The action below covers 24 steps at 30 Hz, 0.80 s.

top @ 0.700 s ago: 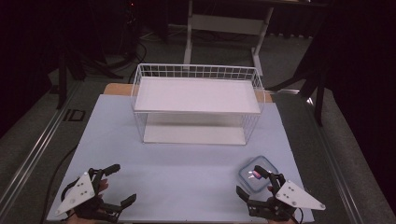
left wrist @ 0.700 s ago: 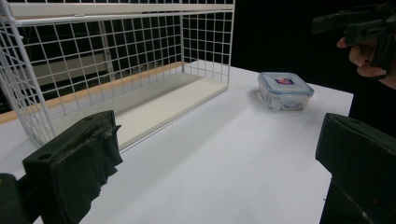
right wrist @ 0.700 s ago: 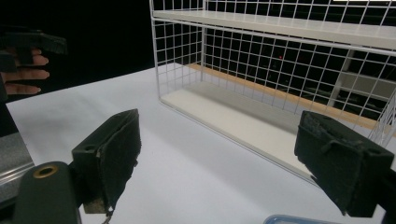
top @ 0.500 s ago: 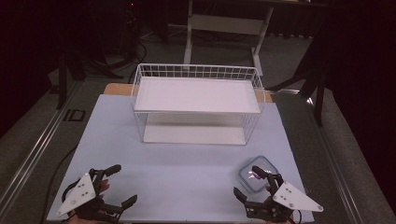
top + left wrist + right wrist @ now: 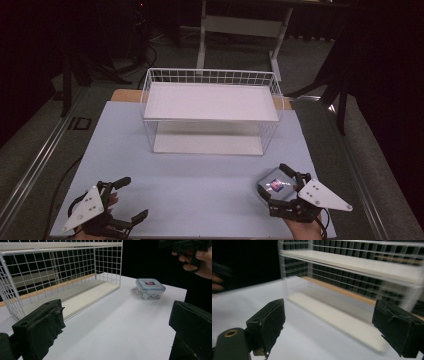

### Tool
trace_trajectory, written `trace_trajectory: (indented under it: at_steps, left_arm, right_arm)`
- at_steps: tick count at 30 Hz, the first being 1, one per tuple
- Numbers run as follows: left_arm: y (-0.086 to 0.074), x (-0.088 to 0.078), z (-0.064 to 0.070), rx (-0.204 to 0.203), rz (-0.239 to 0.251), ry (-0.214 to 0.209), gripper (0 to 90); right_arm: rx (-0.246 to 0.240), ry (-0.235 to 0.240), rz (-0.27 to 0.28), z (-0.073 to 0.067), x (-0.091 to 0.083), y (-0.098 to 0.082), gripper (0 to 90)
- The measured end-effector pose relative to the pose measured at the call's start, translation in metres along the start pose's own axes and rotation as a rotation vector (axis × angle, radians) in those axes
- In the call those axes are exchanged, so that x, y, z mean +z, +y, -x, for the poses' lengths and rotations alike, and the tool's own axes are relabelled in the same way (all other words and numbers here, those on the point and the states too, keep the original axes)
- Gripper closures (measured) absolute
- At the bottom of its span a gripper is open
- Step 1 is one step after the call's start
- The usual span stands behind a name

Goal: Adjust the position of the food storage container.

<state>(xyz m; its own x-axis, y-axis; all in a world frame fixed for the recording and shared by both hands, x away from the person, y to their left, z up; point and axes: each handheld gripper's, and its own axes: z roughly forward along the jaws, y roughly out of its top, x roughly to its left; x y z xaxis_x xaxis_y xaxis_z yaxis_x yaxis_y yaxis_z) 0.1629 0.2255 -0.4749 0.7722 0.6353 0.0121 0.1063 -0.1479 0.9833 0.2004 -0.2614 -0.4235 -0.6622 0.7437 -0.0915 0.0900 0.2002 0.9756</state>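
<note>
A small clear box with a blue-rimmed lid (image 5: 276, 185) (image 5: 150, 288) sits on the white table near its front right. My right gripper (image 5: 274, 181) hovers at the box, its open jaws straddling it as seen from above. In the right gripper view the right gripper (image 5: 334, 332) has nothing between its pads and faces the blurred white wire rack (image 5: 362, 267). My left gripper (image 5: 134, 197) (image 5: 115, 322) rests open and empty at the front left, aimed across the table at the box.
A white two-shelf wire rack (image 5: 212, 102) (image 5: 60, 270) stands at the middle back of the table (image 5: 200, 175). The hand holding the right gripper (image 5: 197, 257) appears at the top right of the left gripper view. Dark floor and stands surround the table.
The right gripper has shifted forward, closing in over the box, and its view is blurred. The left gripper and the box have stayed put.
</note>
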Motion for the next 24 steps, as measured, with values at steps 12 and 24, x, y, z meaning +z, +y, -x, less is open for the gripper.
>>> trace_trajectory:
  at_steps: [12,24]
  left_arm:
    - [0.000,0.000,-0.001,-0.009,0.006,-0.001,0.5]
    - [-0.002,0.002,-0.001,-0.014,0.003,-0.001,0.5]
  right_arm:
    - [0.033,-0.058,-0.063,0.044,0.008,-0.011,27.5]
    - [0.051,-0.135,-0.187,0.085,0.010,-0.046,56.2]
